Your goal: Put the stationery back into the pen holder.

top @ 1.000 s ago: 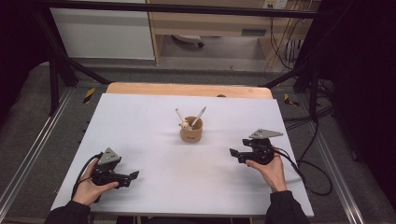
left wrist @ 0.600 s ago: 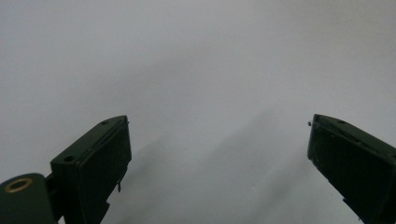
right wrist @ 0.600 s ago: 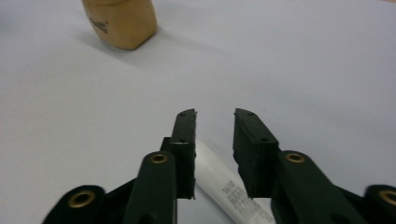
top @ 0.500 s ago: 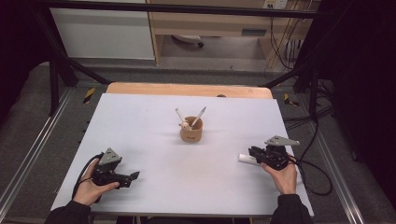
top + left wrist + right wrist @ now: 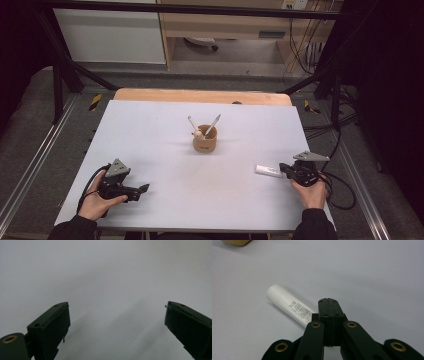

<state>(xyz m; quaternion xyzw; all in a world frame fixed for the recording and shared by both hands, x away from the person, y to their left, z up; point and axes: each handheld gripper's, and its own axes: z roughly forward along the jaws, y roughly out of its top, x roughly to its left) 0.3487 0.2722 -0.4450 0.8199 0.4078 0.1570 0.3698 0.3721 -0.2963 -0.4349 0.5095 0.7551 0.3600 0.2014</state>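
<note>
A white tube with small print lies flat on the table at the right; in the right gripper view the tube runs off to the left of the jaws, and its near end is hidden behind them. My right gripper sits just right of the tube. Its jaws have just been closing and now meet, with nothing between them. My left gripper rests near the front left edge, its jaws wide open over bare table. A small wooden cup holding white sticks stands mid-table.
The white tabletop lies on a wooden board whose edge shows at the back. Black frame bars and cables run along the right side. A corner of the cup shows at the upper left of the right gripper view.
My right hand moved right and toward the front edge, sinking to the table. The white tube now lies on the table beside its jaws. The left hand stayed still.
</note>
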